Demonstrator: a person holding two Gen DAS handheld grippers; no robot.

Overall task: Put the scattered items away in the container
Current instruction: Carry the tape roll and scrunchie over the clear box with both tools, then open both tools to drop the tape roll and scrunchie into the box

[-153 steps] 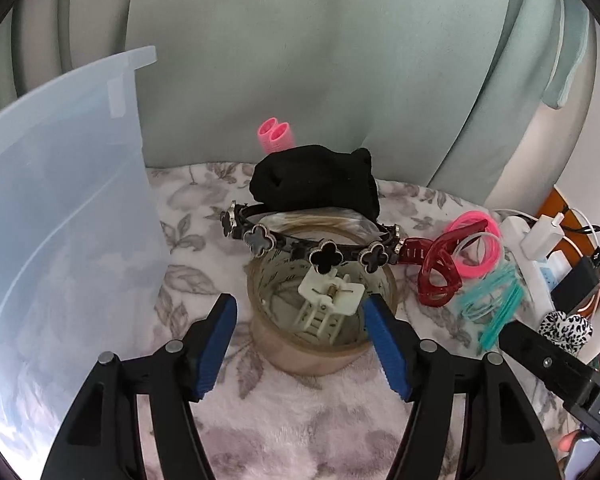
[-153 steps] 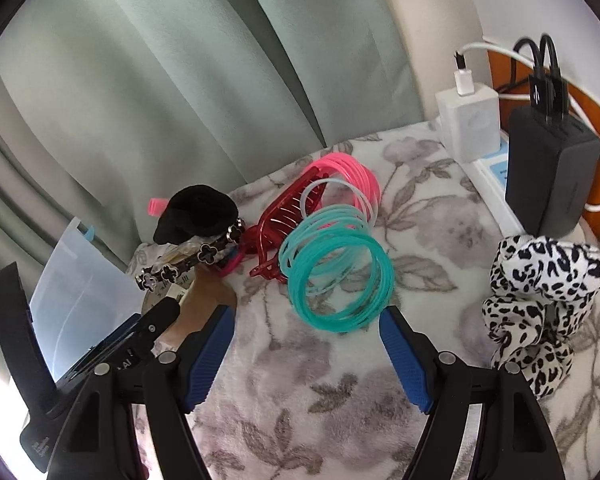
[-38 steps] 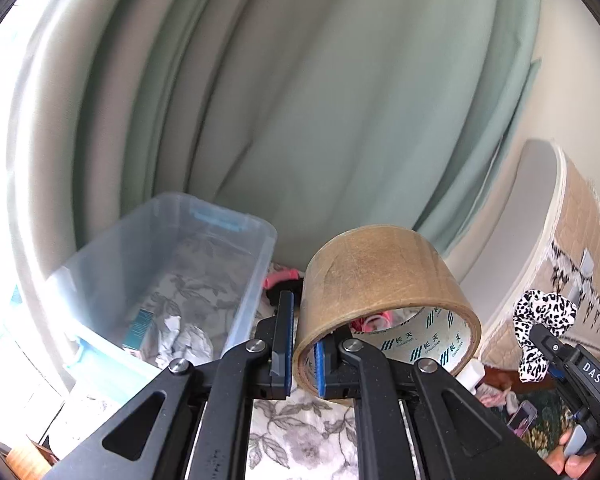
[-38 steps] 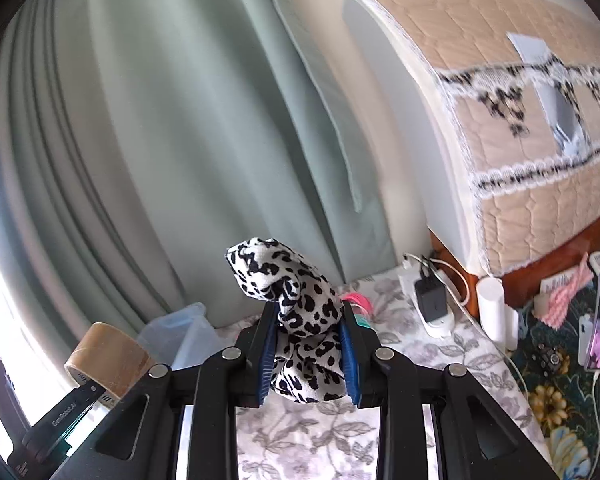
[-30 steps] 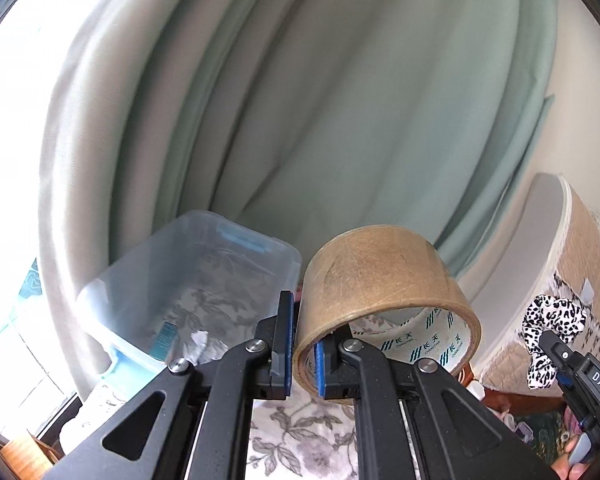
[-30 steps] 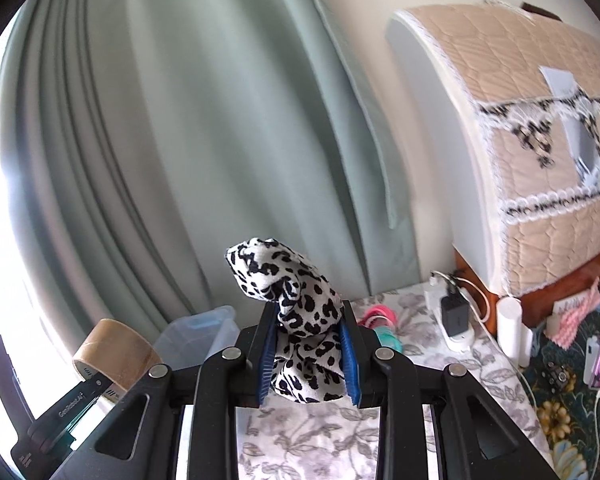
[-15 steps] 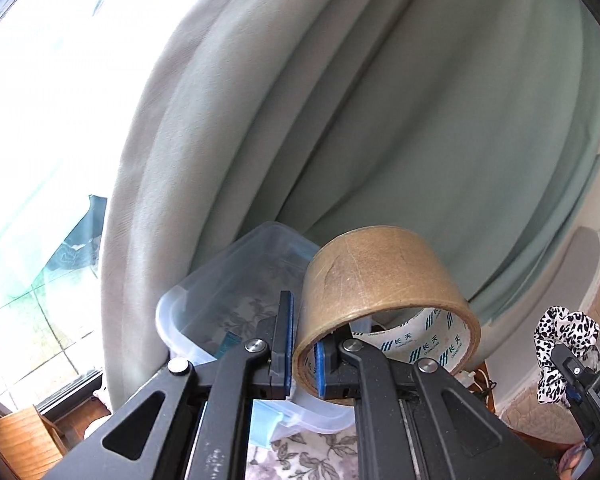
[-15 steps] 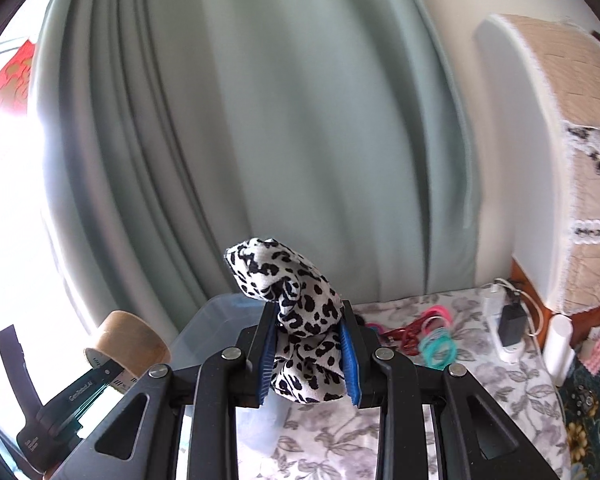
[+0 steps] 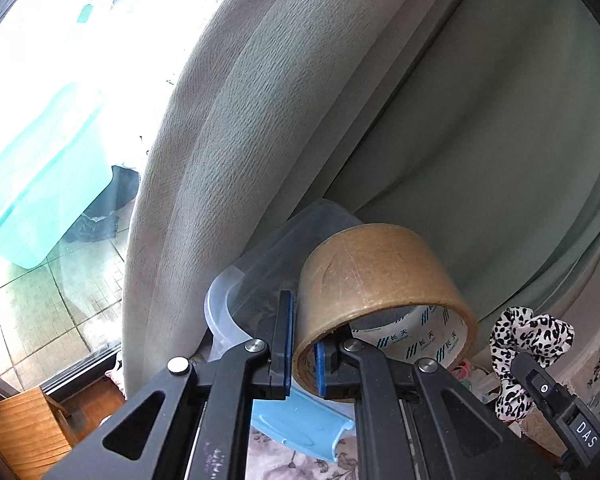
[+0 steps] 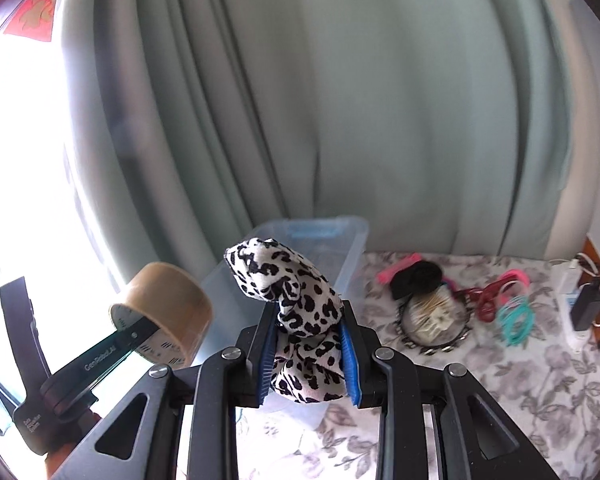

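My left hand-held gripper (image 9: 300, 354) is clamped on the wall of the brown tape roll (image 9: 374, 280), held above the clear container (image 10: 320, 240). My right hand-held gripper (image 10: 306, 354) squeezes the leopard scrunchie (image 10: 296, 300) just near it. Bangles (image 10: 514, 316) lie far right on the floral worktop (image 10: 520, 380).
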